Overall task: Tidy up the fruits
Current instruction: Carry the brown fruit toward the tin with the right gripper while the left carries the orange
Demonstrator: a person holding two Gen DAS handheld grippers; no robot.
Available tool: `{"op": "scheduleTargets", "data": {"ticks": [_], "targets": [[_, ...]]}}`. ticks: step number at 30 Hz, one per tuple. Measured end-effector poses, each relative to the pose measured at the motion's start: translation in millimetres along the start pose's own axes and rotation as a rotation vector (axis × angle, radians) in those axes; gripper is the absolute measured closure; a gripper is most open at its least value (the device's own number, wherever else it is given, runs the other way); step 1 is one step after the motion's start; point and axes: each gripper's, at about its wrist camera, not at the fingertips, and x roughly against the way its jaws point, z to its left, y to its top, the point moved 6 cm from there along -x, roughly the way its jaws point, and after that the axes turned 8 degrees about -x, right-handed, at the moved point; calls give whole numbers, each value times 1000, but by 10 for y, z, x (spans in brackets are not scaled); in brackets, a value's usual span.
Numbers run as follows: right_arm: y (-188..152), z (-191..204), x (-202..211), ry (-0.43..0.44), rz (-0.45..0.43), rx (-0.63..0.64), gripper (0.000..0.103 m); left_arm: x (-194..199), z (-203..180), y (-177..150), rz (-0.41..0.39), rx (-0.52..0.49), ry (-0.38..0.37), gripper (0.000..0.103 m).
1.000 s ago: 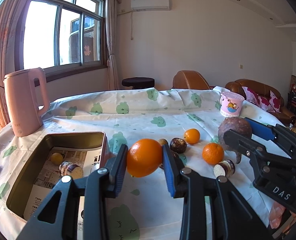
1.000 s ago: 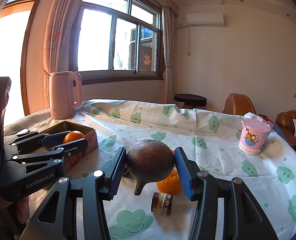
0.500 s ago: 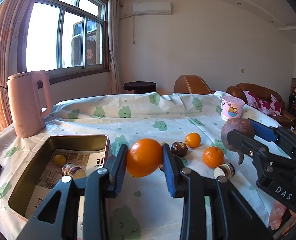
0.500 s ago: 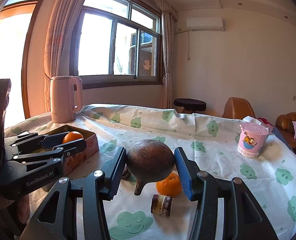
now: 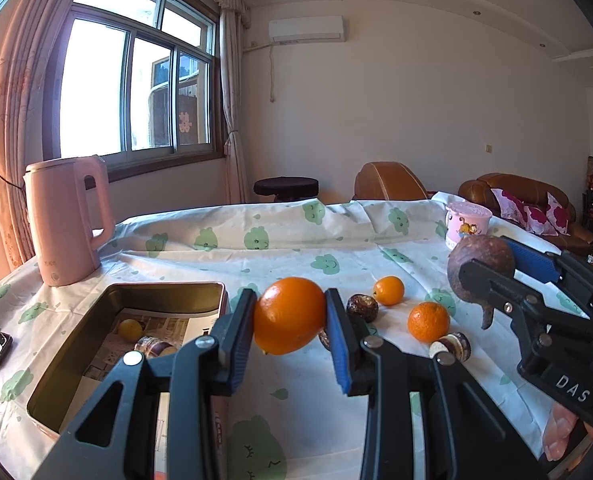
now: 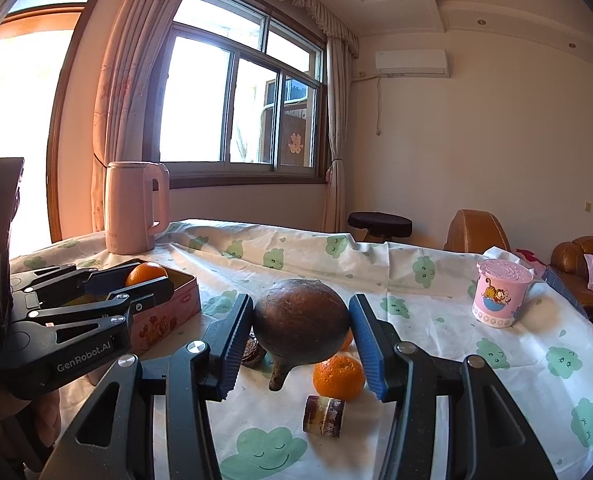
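An orange (image 5: 289, 315) is clamped between the pads of the left gripper (image 5: 290, 334) above the tablecloth (image 5: 296, 248) just right of the open tin (image 5: 76, 336), while a brown stemmed fruit (image 6: 300, 322) is pinched in the right gripper (image 6: 300, 346) above a tangerine (image 6: 338, 376) lying beyond it.

glossy metal tin (image 5: 76, 332), paper-lined; matt cloth tablecloth (image 5: 280, 248); smooth plastic kettle (image 5: 66, 220).

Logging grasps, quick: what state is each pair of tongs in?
Left tongs: closed on the orange.
Right tongs: closed on the brown stemmed fruit.
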Motion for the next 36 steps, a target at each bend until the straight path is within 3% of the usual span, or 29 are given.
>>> {"op": "scheduleTargets", "data": {"ticks": [12,24,36], "targets": [[10,110,2,1,-6,47,51,50,95,-4,-8,9,36,67],[188,455,-60,86,-14,71,51,144,603,6,6,46,153,67],[202,819,-268,155,15,97,51,113,933,-120,56,77,201,67]]}}
